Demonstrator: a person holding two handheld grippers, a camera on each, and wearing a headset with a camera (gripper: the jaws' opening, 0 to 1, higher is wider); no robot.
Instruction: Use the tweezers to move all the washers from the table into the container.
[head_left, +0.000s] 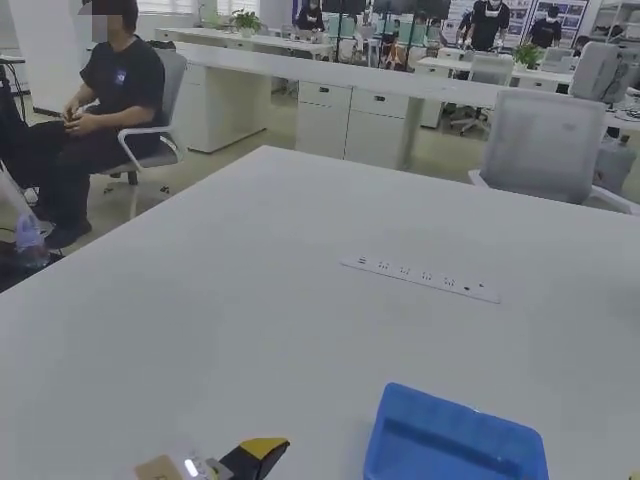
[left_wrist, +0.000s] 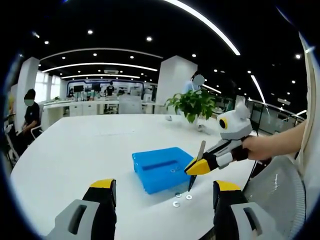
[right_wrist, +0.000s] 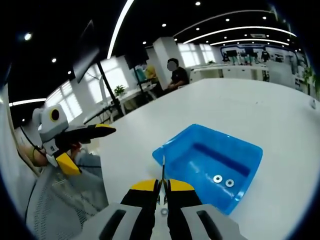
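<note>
Two washers (right_wrist: 217, 178) lie inside the blue container (right_wrist: 245, 170) on the white surface (right_wrist: 280, 110); three loose washers (left_wrist: 176, 203) rest on the surface just beside it. The right hand-held gripper (right_wrist: 163, 186) is clamped on the tweezers (right_wrist: 163, 170), whose tips point down over them. The left hand-held gripper (left_wrist: 165, 184) hangs with its jaws wide apart.

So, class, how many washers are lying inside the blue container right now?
2. One washer and a second washer beside it lie on the floor of the container, as the right gripper view shows; its near wall may hide more.
</note>
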